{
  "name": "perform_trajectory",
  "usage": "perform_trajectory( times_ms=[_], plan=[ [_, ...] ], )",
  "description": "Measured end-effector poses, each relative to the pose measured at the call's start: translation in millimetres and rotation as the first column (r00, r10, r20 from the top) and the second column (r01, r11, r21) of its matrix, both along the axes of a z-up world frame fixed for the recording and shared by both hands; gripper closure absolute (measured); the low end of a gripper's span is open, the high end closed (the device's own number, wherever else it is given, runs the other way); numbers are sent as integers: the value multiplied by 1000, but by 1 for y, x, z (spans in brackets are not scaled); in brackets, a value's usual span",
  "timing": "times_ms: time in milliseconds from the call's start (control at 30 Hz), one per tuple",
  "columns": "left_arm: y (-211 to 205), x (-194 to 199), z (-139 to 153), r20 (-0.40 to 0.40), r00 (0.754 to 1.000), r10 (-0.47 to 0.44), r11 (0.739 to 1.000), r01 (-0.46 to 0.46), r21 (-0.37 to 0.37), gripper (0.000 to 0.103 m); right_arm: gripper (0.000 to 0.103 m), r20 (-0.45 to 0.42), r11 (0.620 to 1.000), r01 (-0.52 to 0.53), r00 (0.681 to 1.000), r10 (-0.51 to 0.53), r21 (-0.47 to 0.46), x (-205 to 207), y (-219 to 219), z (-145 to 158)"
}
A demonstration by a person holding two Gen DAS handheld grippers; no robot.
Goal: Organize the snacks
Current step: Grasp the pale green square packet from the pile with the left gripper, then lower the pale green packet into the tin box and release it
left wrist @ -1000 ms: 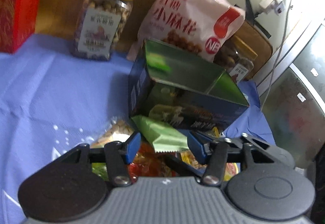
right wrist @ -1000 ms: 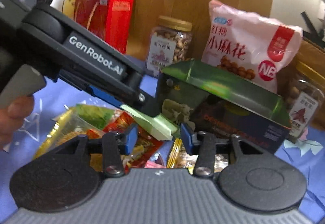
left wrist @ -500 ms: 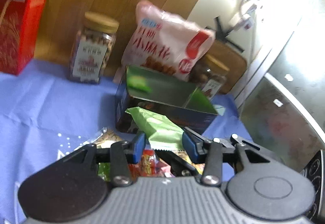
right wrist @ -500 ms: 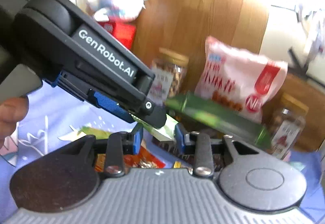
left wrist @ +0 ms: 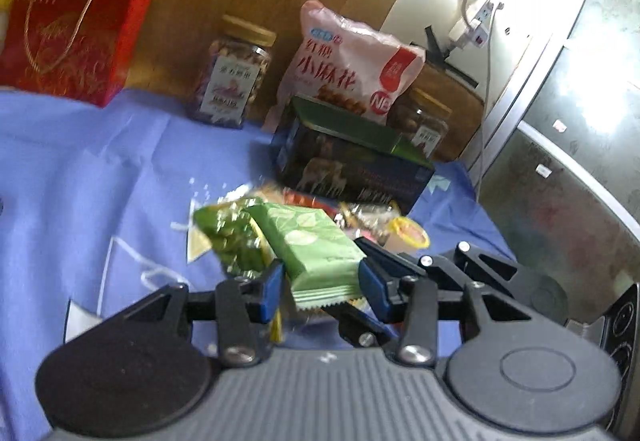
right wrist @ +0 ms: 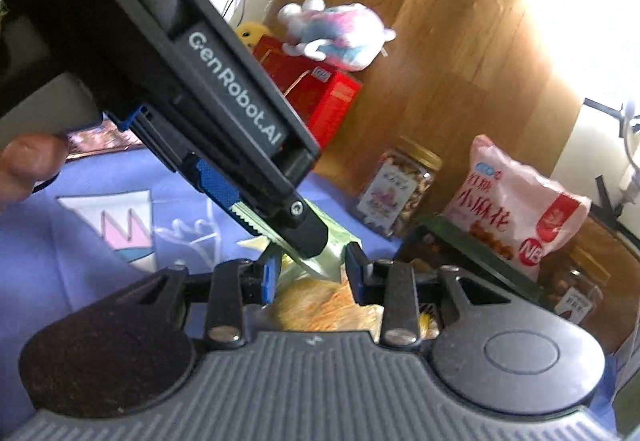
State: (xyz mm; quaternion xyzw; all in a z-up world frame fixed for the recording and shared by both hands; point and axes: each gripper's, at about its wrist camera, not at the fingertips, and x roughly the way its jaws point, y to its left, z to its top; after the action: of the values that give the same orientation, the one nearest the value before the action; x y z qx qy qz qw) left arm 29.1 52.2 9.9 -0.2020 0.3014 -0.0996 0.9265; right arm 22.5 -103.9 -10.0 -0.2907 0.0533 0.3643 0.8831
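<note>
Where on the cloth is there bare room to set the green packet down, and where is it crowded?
Bare cloth lies left of the snack pile, in front of the red box and the jar. It is crowded from the pile back to the dark tin and pink bag. The left gripper holds the green packet.

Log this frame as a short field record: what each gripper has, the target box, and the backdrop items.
left gripper: shut on green packet
right gripper: open, fingers either side of the packet's far end
open box: dark, green lining, upright on blue cloth
loose snacks: piled before box
behind: two nut jars, pink bag, red gift box
</note>
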Motion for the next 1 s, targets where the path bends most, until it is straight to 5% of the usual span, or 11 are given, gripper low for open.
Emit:
perform_trajectory(
  times_ms=[200, 433, 633, 1000],
  plan=[
    [-4, 2, -15, -34, 999, -4, 1000, 4, 18, 60, 64, -38, 999, 13, 999, -15, -52, -3, 1, -10],
    [10, -3, -27, -73, 997, 21, 1000, -22, -15, 54, 44, -176, 999, -18, 984, 10, -47, -1, -8, -13],
    [30, -8, -28, -82, 996, 40, 997, -46, -69, 53, 43, -291, 1000, -21, 957, 23, 11, 4, -11, -10],
    [29, 1, -37, -121, 992, 22, 996, -32, -78, 53, 45, -307, 999, -48, 950, 50, 15, 2, -5, -9]
  ],
)
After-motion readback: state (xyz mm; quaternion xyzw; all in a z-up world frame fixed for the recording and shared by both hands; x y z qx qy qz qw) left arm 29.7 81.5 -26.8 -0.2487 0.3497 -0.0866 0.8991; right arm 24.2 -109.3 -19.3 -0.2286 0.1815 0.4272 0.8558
